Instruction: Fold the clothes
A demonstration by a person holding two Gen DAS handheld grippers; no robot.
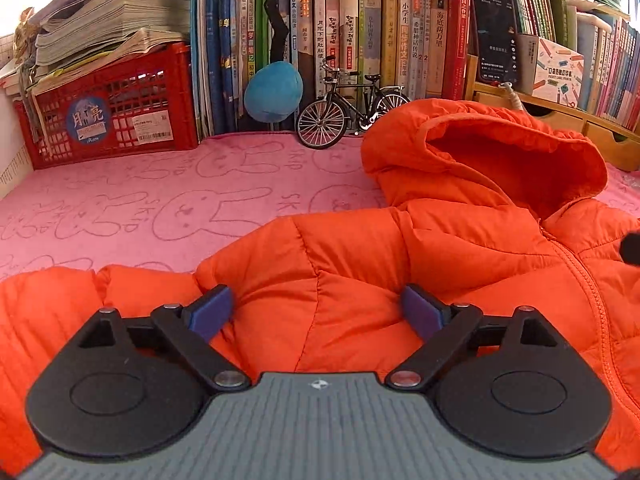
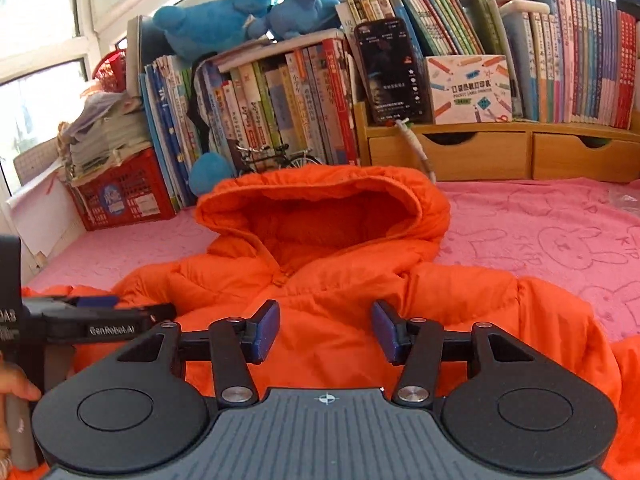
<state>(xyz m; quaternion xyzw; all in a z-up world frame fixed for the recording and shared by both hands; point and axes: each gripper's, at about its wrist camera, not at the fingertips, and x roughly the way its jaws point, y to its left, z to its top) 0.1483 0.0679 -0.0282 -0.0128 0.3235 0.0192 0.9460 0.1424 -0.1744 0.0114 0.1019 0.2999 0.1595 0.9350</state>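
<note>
An orange hooded puffer jacket (image 1: pixel 440 248) lies front up and zipped on the pink rabbit-print blanket (image 1: pixel 140 208). Its hood (image 2: pixel 320 216) points toward the bookshelves. My left gripper (image 1: pixel 320 312) hovers over the jacket's left shoulder and sleeve, jaws wide apart, with the puffy fabric bulging between them but no pad pressing on it. My right gripper (image 2: pixel 326 332) stands open over the jacket's chest just below the collar, nothing pinched. In the right wrist view the left gripper (image 2: pixel 96 312) shows at the left edge with a hand (image 2: pixel 16 388) on its handle.
Behind the blanket stand rows of books (image 1: pixel 360 40), a red crate (image 1: pixel 108 112) stacked with papers, a model bicycle (image 1: pixel 344 108), a blue plush (image 1: pixel 274 90), a phone (image 2: pixel 390 72) and a wooden drawer unit (image 2: pixel 500 152). Bare blanket lies left and right of the jacket.
</note>
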